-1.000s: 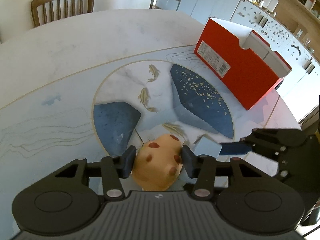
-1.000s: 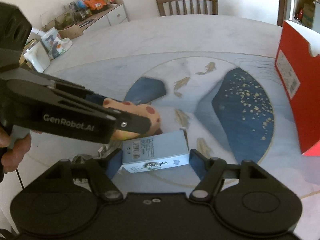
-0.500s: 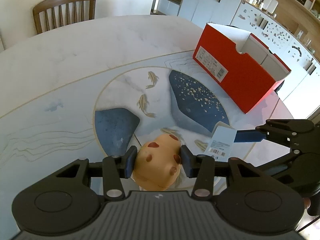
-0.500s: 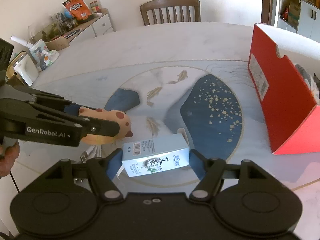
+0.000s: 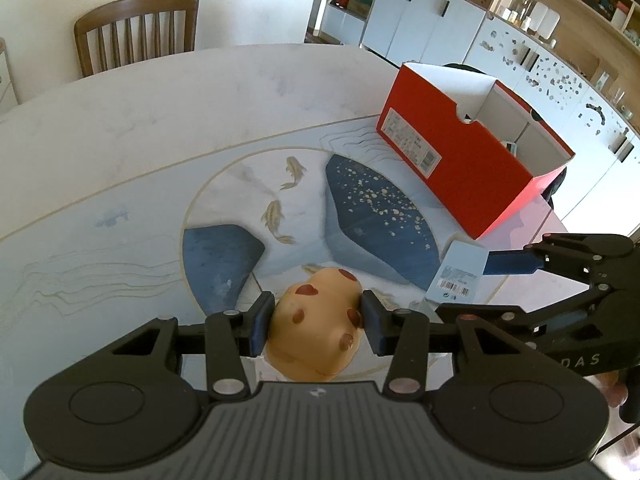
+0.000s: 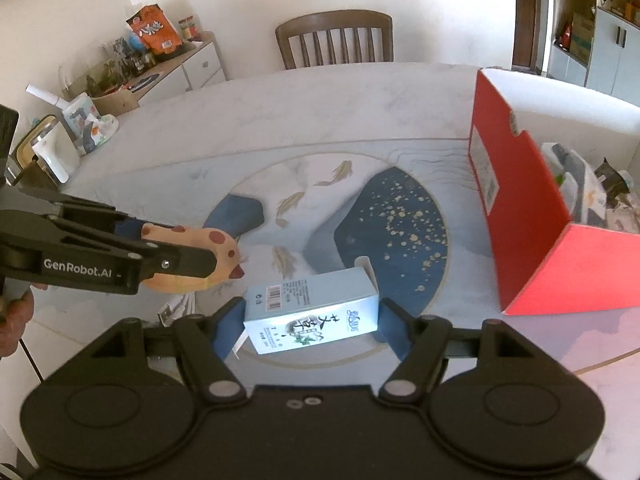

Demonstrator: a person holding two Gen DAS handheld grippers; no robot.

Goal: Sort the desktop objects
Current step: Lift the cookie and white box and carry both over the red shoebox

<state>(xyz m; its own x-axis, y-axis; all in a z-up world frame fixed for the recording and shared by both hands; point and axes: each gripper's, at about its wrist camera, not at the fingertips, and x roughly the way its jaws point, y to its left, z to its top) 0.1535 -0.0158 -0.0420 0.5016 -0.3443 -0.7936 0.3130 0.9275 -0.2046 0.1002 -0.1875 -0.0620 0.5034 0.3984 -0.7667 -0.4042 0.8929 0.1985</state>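
My left gripper [image 5: 316, 320] is shut on a tan soft toy with dark red spots [image 5: 316, 328], held above the table. The same toy [image 6: 192, 258] shows in the right wrist view, at the left, with the left gripper [image 6: 176, 256] clamped on it. My right gripper [image 6: 310, 316] is shut on a light blue carton [image 6: 312, 312] with a barcode, lifted off the table; the carton [image 5: 458, 274] also appears at the right of the left wrist view. An open red box [image 5: 468, 160] stands at the table's right side, with several items inside [image 6: 588, 192].
The round table [image 5: 120, 140] has a blue and white fish pattern. A wooden chair [image 6: 334, 38] stands at the far edge. A sideboard with snack bags and clutter [image 6: 132, 60] is at the far left. White cabinets [image 5: 420, 20] line the wall behind the box.
Both grippers have risen from the table with their loads. The carton has moved right, away from the toy and closer to the red box.
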